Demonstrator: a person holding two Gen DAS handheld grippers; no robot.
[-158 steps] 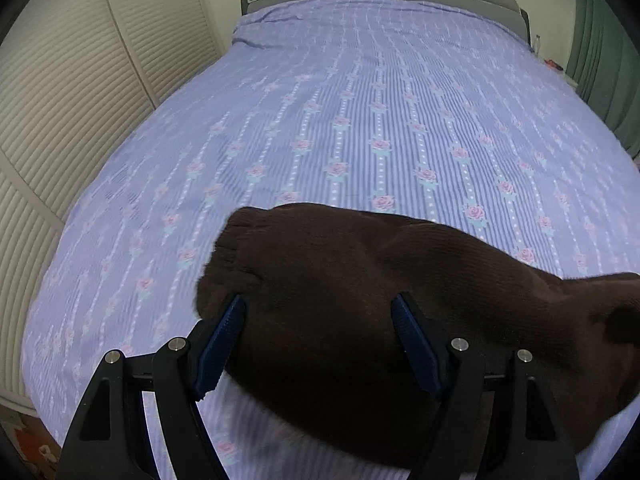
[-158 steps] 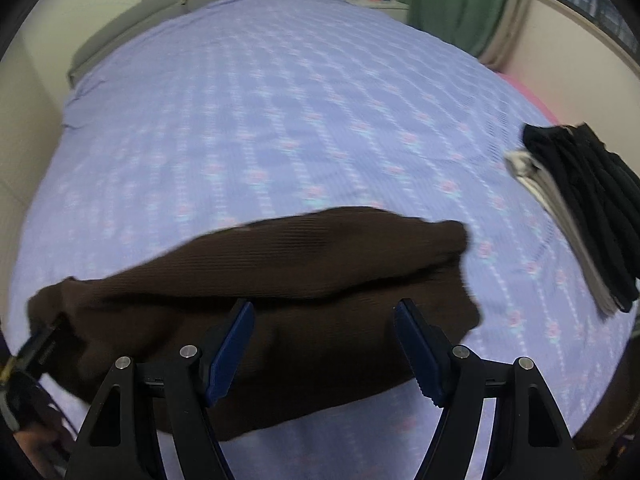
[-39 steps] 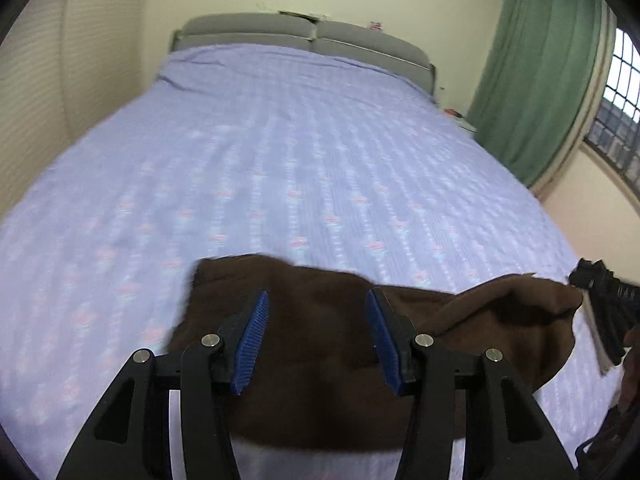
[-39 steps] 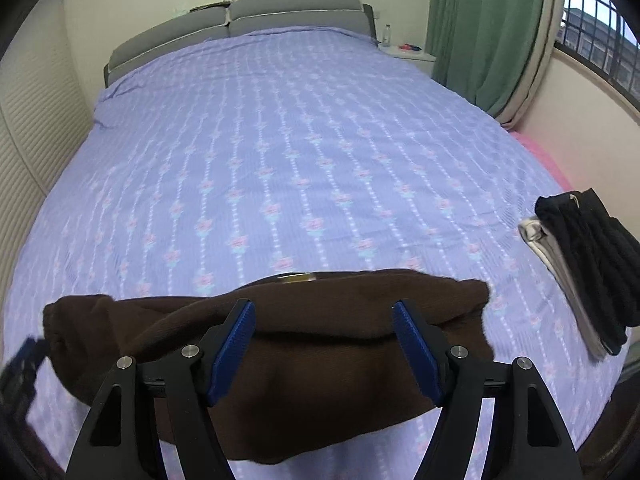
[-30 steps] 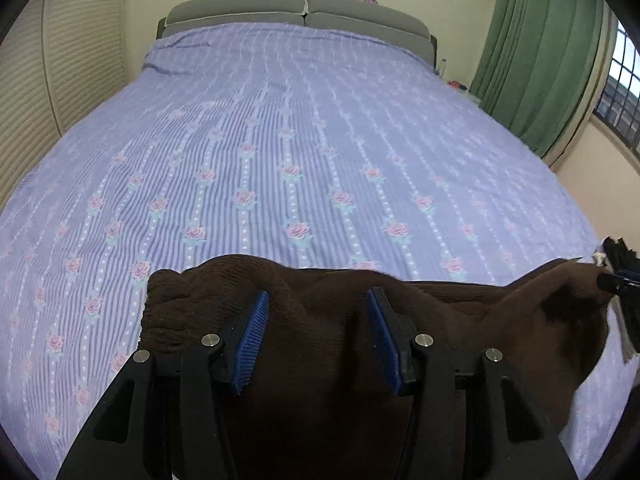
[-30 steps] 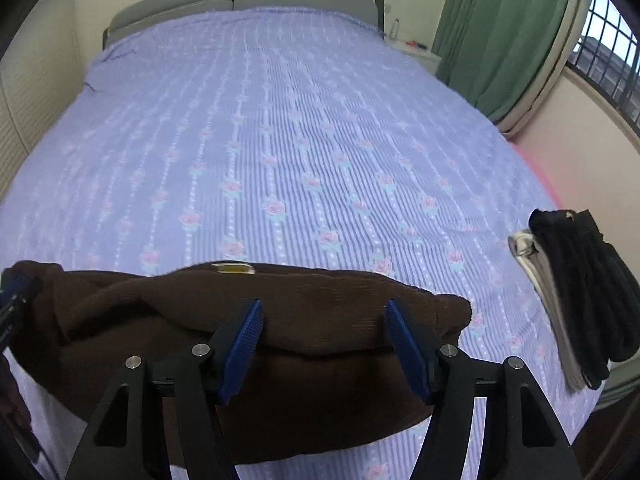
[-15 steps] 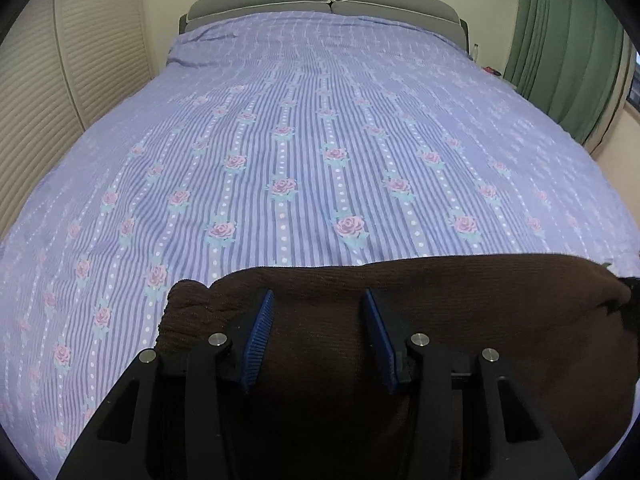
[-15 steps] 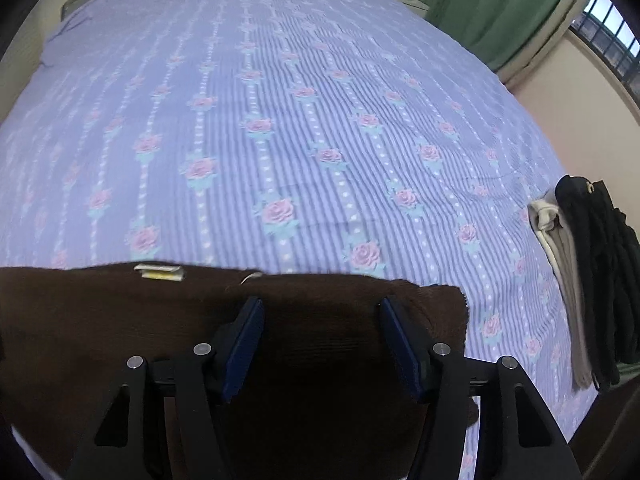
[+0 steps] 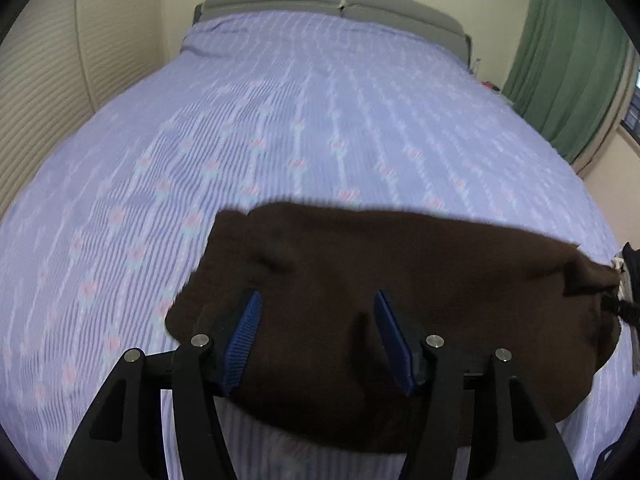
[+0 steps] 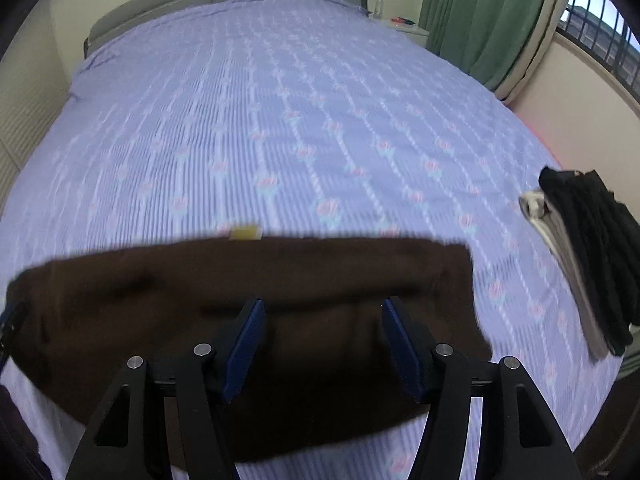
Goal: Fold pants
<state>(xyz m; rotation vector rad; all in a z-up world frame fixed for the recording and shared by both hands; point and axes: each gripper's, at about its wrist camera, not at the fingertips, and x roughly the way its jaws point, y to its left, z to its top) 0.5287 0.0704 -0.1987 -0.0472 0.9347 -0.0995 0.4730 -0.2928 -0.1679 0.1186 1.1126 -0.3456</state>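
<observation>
The dark brown pants lie in a folded band across the near edge of the bed; they also show in the right wrist view, with a small yellow label at their far edge. My left gripper hovers over the pants' left part, jaws apart, nothing between them. My right gripper hovers over the right part, jaws also apart and empty. Both views are motion-blurred.
The bed has a lilac striped floral sheet and a grey headboard. A stack of folded black and grey clothes lies at the bed's right edge. Green curtains hang right; louvred wardrobe doors stand left.
Both grippers have lifted and pulled back from the pants, and their jaws have opened wider. The pants now lie flat on the bed with more of them in view.
</observation>
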